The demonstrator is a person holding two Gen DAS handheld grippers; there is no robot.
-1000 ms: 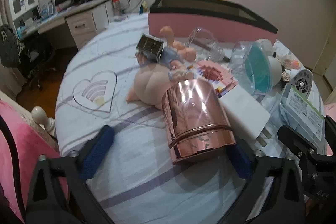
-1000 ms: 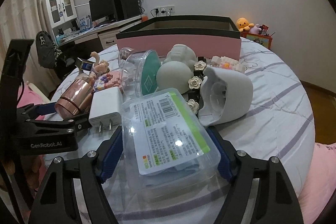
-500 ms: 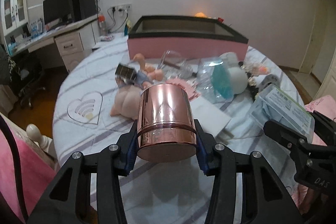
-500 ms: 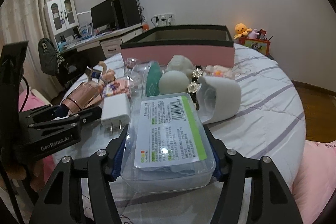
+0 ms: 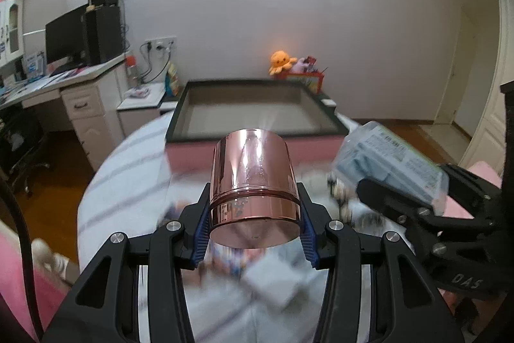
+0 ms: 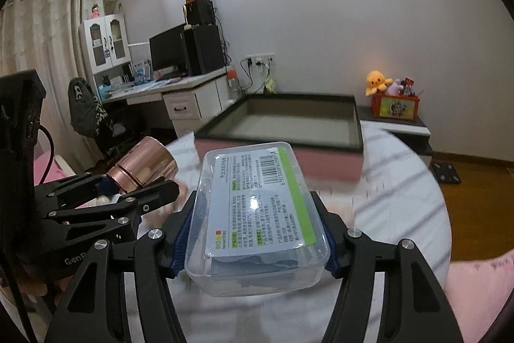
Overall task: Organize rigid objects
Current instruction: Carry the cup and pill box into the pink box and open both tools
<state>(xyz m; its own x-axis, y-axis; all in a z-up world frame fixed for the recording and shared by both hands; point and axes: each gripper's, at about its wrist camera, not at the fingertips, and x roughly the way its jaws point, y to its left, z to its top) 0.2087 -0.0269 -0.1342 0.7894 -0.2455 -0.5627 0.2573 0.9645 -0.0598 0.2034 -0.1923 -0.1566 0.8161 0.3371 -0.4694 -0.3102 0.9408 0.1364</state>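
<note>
**Both claws loaded, carry toward pink box**

Left claw [image 5: 253, 233] was clamped on the copper cup [image 5: 252, 179], pads at its lower band, cup lying along the fingers, clear of the round bench [image 6: 401, 182]. Right claw [image 6: 253, 246] was closed across the clear plastic case [image 6: 257, 214], held at 3 o'clock from the cup. The pink box [image 5: 253, 118] sat open at 12 o'clock. Items below were blurred, probably a charger among them.

Risks: polished cup could slip from the pads if tilted; claws travelling close together could collide; case could clip the box rim.
</note>
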